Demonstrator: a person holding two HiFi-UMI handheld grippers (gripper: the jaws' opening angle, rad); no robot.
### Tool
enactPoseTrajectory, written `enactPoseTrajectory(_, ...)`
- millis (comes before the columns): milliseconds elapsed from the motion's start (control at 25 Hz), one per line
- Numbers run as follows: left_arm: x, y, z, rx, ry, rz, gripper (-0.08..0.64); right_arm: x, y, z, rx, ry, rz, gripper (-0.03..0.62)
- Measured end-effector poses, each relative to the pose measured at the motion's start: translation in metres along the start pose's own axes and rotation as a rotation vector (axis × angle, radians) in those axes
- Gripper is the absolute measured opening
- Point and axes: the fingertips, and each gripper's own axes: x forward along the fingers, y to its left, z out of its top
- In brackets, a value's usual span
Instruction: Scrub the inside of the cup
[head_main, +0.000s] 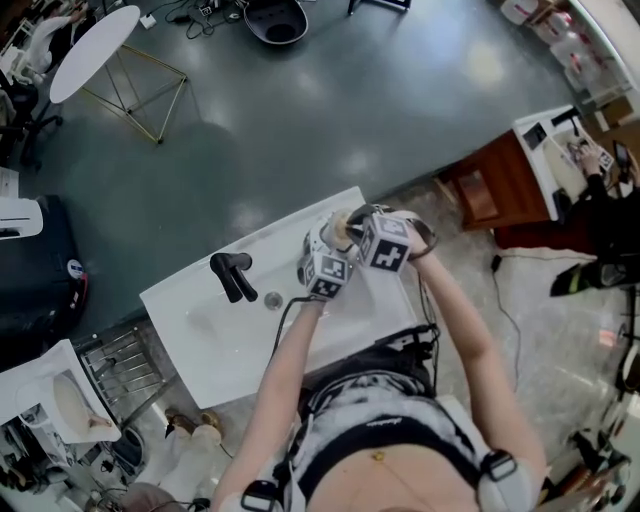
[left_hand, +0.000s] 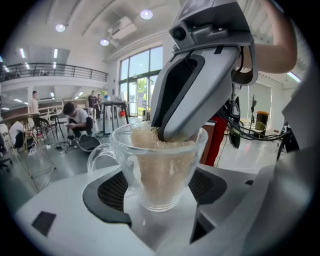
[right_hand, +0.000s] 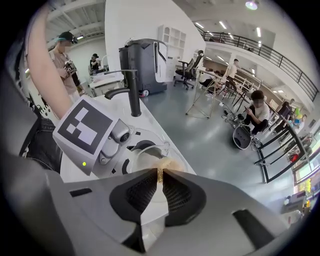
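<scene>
A clear glass cup (left_hand: 122, 150) with a handle sits between the pads of my left gripper (left_hand: 160, 195), which is shut on its walls and holds it upright. A tan scrub sponge (left_hand: 161, 172) fills the inside of the cup. My right gripper (left_hand: 172, 131) comes steeply down into the cup's mouth. In the right gripper view its jaws (right_hand: 160, 176) are pinched on the sponge (right_hand: 162, 165), with the cup's rim (right_hand: 150, 149) just beyond. In the head view both grippers, left (head_main: 332, 250) and right (head_main: 356, 228), meet over the sink's right end.
A white sink counter (head_main: 200, 335) carries a black faucet (head_main: 232, 275) and a drain (head_main: 273, 299) to the left of the grippers. A brown cabinet (head_main: 500, 185) stands at the right, and a white oval table (head_main: 95, 50) far back on the left. Several people sit or stand in the background.
</scene>
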Motion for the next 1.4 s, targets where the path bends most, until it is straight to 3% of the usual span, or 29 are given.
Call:
enactPoseTrajectory(240, 0.001, 0.003, -0.006, 0.053, 0.028, 0.027, 0.368, -0.005, 0.003, 0.002, 0.02, -0.039, -0.016, 0.076)
enactPoseTrajectory(480, -0.001, 0.004, 0.005, 0.035, -0.003, 0.018, 0.377, -0.013, -0.002, -0.001, 0.039, -0.059, -0.056, 0.081)
enactPoseTrajectory(680, -0.004, 0.002, -0.003, 0.024, 0.041, -0.016, 0.377, -0.016, 0.004, 0.003, 0.073, -0.08, -0.037, 0.088)
enactPoseTrajectory(1080, -0.005, 0.0, 0.008, 0.071, 0.015, -0.034, 0.382, -0.005, 0.001, 0.004, 0.095, -0.053, -0.06, 0.089)
enactPoseTrajectory(1400, -0.029, 0.006, 0.018, 0.057, -0.011, -0.034, 0.396, -0.002, 0.001, 0.008, 0.085, -0.039, -0.044, 0.089)
